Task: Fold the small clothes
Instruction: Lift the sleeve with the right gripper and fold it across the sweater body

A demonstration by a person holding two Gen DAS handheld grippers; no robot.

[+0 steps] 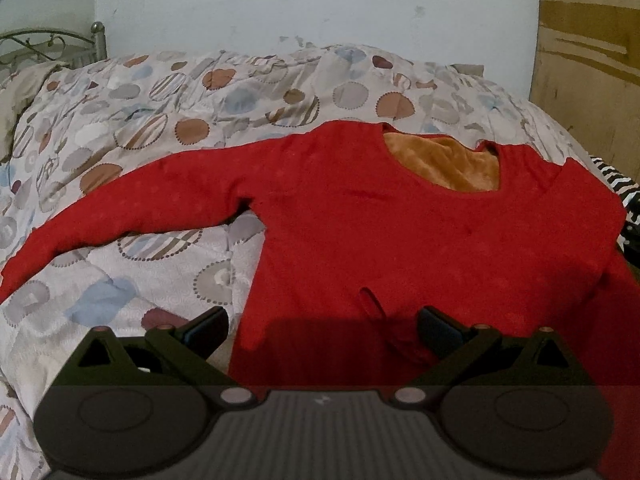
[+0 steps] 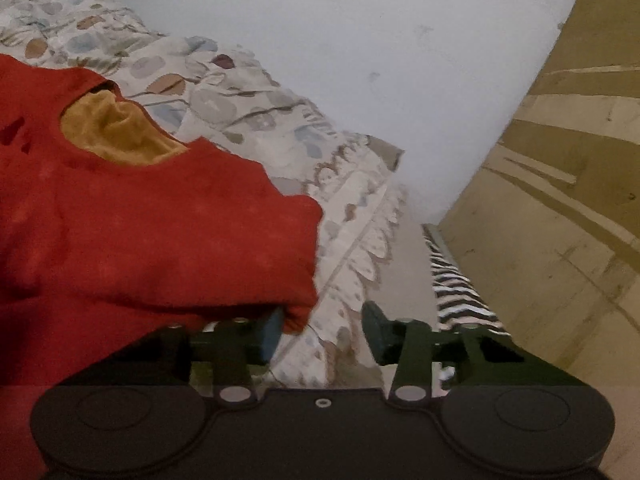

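A red long-sleeved top (image 1: 400,232) with a mustard lining at the neck lies flat on a patterned quilt (image 1: 160,280). Its left sleeve (image 1: 120,208) stretches out to the left. My left gripper (image 1: 322,330) is open just above the top's lower hem, with one finger over the quilt and the other over red cloth. In the right wrist view the top (image 2: 160,232) ends in a rounded fold at its right edge. My right gripper (image 2: 324,332) is open beside that fold. A corner of red cloth touches its left finger (image 2: 272,332), and nothing is pinched.
A zebra-striped cloth (image 2: 456,292) lies along the bed's right edge, against a wooden panel (image 2: 560,200). A pale wall (image 1: 320,0) runs behind the bed. A metal bedhead (image 1: 48,40) and a pillow (image 1: 16,92) are at the far left.
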